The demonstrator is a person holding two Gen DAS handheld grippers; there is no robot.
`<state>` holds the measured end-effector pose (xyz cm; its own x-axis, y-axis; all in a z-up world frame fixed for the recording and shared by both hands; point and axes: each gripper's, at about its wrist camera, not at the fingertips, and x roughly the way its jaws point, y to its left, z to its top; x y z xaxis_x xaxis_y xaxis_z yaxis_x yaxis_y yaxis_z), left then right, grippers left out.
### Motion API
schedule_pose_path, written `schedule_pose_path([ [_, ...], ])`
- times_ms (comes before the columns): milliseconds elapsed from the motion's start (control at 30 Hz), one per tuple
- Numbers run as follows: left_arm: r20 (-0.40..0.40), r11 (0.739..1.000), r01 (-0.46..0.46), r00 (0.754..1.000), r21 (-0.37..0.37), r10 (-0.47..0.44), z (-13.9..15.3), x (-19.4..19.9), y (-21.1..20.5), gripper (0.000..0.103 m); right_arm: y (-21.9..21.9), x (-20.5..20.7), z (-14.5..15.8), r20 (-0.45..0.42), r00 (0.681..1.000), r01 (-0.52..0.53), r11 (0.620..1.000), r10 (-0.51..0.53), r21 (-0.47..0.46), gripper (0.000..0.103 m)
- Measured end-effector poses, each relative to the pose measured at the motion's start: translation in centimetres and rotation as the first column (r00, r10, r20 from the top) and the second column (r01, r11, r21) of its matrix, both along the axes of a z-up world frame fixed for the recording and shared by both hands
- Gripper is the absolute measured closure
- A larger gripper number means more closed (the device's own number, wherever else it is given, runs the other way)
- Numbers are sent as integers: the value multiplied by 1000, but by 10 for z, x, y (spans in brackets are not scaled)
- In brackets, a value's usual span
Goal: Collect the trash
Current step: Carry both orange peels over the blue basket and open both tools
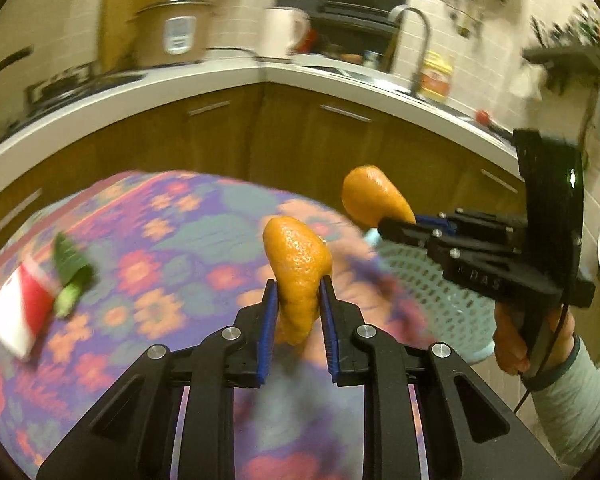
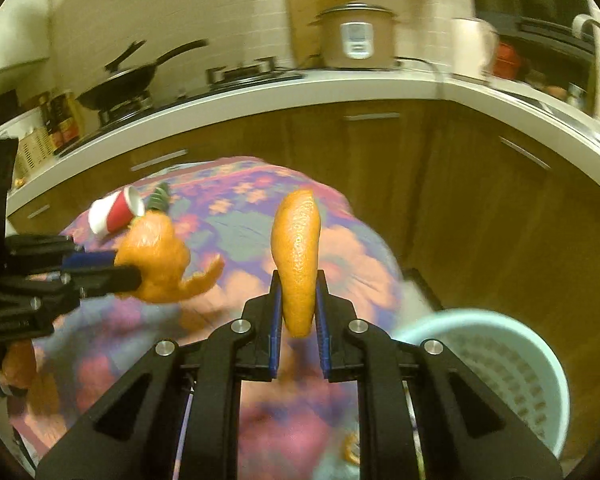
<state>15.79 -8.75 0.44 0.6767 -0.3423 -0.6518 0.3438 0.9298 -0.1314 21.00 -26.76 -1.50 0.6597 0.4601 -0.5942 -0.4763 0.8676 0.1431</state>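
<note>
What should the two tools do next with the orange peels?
Probably carry both over the basket and let go. Each tool, left and right, pinches an orange peel above the flowery tablecloth, and the basket sits just off to the right.

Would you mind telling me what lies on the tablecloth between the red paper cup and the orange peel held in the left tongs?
A green vegetable scrap lies beside the red paper cup; up to the orange peel only bare tablecloth follows, in the left wrist view.
</note>
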Motion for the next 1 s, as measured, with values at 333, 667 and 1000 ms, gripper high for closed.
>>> schedule_pose_path([
  [333,-64,981,177,983,77,-172,-23,21,-114,84,-106,-22,-57,-112,958,268,963,-264,14,91],
  [667,-188,965,252,954,69,-235,-66,32,-159,84,-144,-23,-103,-287,902,343,939,-322,25,91],
  [1000,-211,960,271,945,69,-251,-72,32,-164,77,-147,-21,-109,-330,880,370,929,-342,23,88],
])
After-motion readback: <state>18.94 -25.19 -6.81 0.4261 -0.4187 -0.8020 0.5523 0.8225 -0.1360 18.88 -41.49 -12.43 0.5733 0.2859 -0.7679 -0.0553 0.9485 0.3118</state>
